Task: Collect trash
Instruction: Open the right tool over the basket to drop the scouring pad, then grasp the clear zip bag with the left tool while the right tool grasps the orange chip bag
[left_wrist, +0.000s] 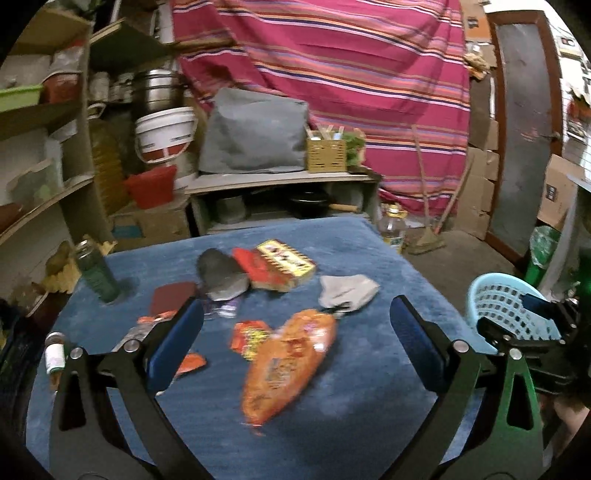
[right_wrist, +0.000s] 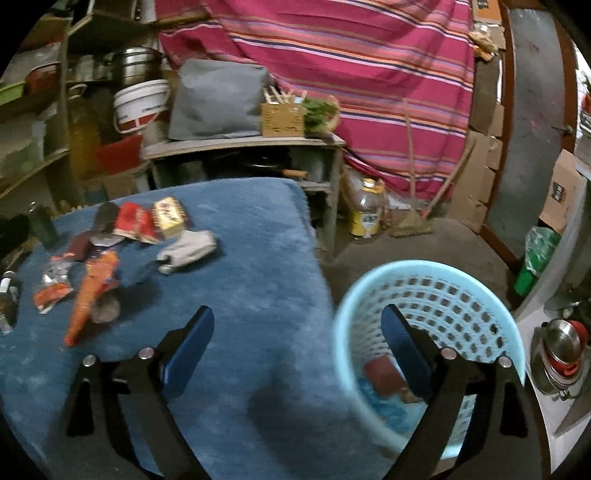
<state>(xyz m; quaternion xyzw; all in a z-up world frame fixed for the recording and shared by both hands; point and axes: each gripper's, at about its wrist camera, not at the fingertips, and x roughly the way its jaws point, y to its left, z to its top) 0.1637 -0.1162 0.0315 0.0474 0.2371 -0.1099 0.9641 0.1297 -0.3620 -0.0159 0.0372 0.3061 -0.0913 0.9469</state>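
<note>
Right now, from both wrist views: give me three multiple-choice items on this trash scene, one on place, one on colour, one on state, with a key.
1. Where does the laundry-style basket stand?
A. On the blue tabletop
B. On the floor off the table's right edge
C. On the shelf beside the white bucket

2. What colour is the long snack bag lying on the blue tabletop?
A. Orange
B. Green
C. White

3. How does the right gripper stand?
A. Shut on a wrapper
B. Shut with nothing in it
C. Jaws wide apart, nothing between them

Key: 1 B, the right wrist view shows its rim below and beside the table edge. 2 A, it is orange in both views. 3 C, both blue pads stand far apart with only cloth and basket behind them.
</note>
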